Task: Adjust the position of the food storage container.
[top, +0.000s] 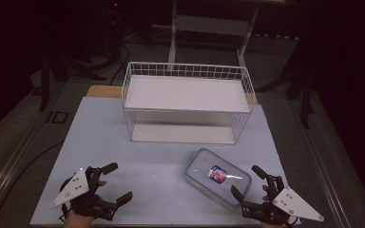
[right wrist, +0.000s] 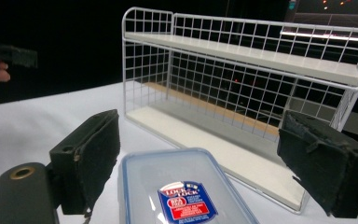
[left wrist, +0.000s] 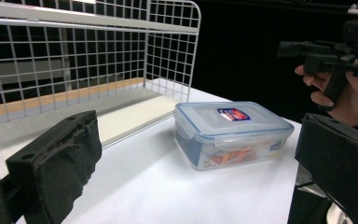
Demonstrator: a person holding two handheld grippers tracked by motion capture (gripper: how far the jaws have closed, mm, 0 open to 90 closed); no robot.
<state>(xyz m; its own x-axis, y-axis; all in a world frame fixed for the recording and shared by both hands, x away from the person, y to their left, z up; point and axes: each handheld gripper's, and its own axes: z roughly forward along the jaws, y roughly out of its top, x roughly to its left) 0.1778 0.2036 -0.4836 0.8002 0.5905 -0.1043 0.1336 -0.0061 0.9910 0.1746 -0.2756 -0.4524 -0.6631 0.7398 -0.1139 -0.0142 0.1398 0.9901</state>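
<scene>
A white table (top: 123,166) carries a wire shelf rack (top: 188,102) and a lidded plastic box (top: 218,176).

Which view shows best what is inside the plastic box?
The left gripper view: it looks at the box from the side, so orange contents show through its clear wall. The high view shows the closed lid and label from above; the right gripper view shows the lid's near part with the label.
</scene>
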